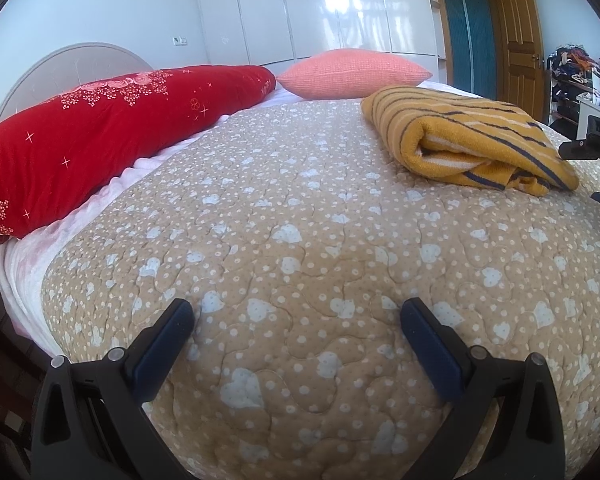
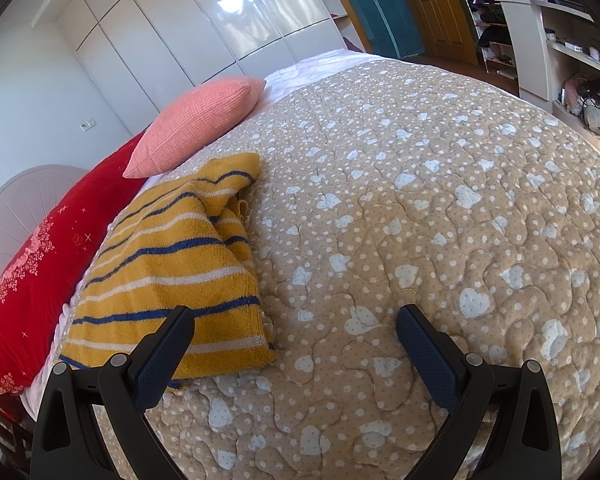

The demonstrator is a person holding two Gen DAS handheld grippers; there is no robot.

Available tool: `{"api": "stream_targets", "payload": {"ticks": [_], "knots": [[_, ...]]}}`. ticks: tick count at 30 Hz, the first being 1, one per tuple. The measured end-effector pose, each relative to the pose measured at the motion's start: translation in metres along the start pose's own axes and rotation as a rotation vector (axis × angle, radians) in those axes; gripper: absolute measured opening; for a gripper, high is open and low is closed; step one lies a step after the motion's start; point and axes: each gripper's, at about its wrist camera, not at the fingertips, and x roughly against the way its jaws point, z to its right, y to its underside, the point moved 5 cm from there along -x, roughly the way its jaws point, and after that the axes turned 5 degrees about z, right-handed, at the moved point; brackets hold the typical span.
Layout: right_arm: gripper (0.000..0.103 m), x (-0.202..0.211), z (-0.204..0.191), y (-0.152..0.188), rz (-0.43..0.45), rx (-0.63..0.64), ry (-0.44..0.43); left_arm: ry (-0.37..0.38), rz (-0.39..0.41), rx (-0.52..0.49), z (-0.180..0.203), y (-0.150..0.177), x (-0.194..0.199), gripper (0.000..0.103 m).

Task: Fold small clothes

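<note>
I am holding my left hand-held gripper [image 1: 298, 314] wide open above the quilt [image 1: 300, 240], its 2 fingers gripping nothing. My right hand-held gripper [image 2: 296, 322] is also gaping wide and carrying nothing; its left finger [image 2: 164, 352] is hanging over the near edge of the sweater [image 2: 172, 264]. The sweater, mustard with blue and white stripes, is lying folded on the quilt, just beside the red bolster [image 2: 40, 272] and near the pink pillow [image 2: 196, 124]. In the left view the sweater [image 1: 460, 136] is sitting at the far right, well apart from my left fingers, with part of the right hand-held gripper [image 1: 592, 148] showing just past it.
</note>
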Motion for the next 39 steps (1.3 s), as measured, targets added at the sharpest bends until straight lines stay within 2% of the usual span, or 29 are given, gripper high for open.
{"api": "stream_targets", "payload": {"ticks": [39], "knots": [[0.102, 0.0, -0.0002, 0.0002, -0.001, 0.003, 0.002, -0.004, 0.005, 0.004, 0.0, 0.0015, 0.0015, 0.103]]}}
